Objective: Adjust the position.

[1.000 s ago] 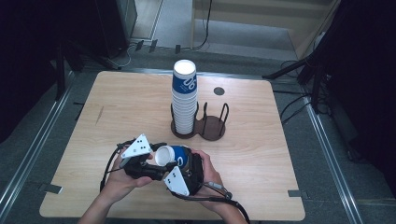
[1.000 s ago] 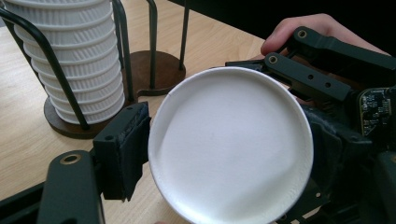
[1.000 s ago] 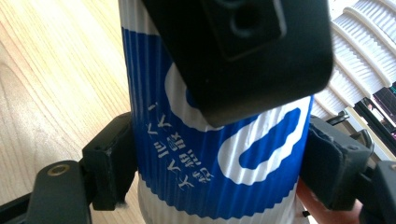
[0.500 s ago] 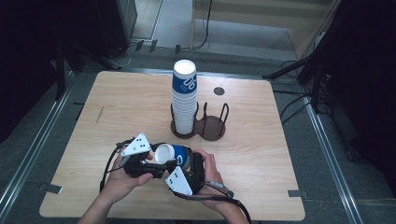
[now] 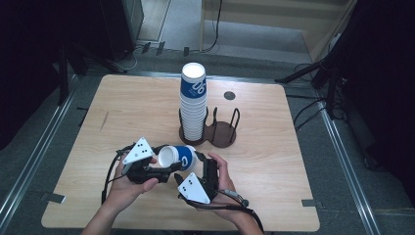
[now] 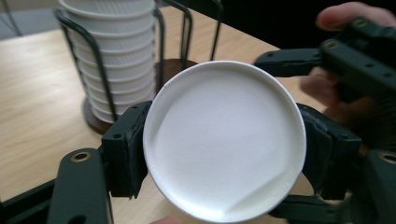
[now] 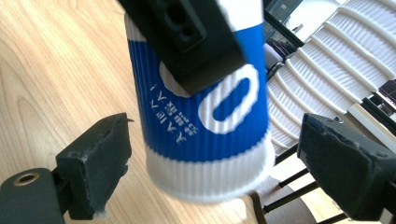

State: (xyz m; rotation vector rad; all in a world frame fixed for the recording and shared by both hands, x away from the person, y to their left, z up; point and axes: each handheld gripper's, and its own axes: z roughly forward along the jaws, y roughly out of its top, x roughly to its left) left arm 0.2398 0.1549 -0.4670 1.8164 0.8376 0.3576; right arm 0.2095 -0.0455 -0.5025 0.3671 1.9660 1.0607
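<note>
A blue and white paper cup (image 5: 180,157) lies on its side above the table between both hands. My left gripper (image 5: 169,167) is shut on its base end, having just closed in. In the left gripper view the pads (image 6: 127,149) press on both sides of the cup's white round end (image 6: 224,140). My right gripper (image 5: 201,164) stands open around the cup's blue wall (image 7: 201,121). Its jaws have just been opening, and its pads (image 7: 100,158) stand clear of the cup on both sides. A left gripper jaw (image 7: 187,42) crosses the cup's top.
A tall stack of matching cups (image 5: 193,103) stands in a dark wire holder (image 5: 222,133) at the table's middle, just beyond the hands. A small dark hole (image 5: 229,95) lies behind it. Cables trail off the near table edge (image 5: 147,227).
The right gripper's jaws have parted from the cup. The left gripper has kept the cup in about the same place.
</note>
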